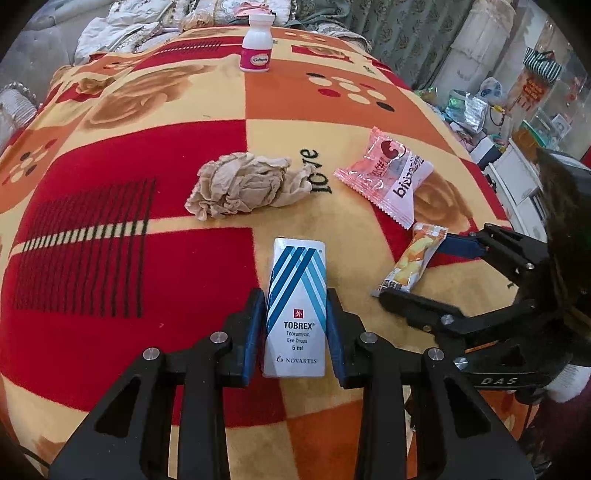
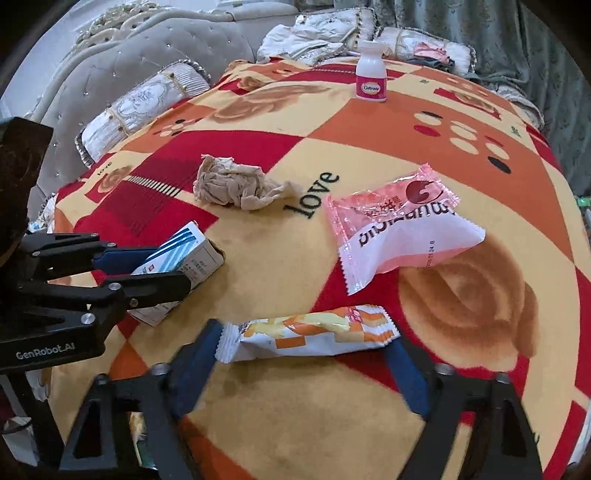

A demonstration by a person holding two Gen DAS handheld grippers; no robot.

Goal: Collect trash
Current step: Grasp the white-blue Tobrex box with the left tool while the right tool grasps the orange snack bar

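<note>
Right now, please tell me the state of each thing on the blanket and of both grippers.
Tobrex eye drops box: gripped by left gripper.
Orange snack wrapper: lying flat between the open fingers of right gripper.
Pink snack packet: lying flat, untouched.
Crumpled tissue: untouched.
Caltrate bottle: upright, capped.

This is a home, seemingly a living room. A tufted grey sofa (image 2: 122, 62) with fringed cushions (image 2: 144, 107) stands behind a patterned blanket (image 2: 332, 122), with green curtains (image 2: 480, 26) beyond. Cluttered shelves (image 1: 517, 122) line one side.
</note>
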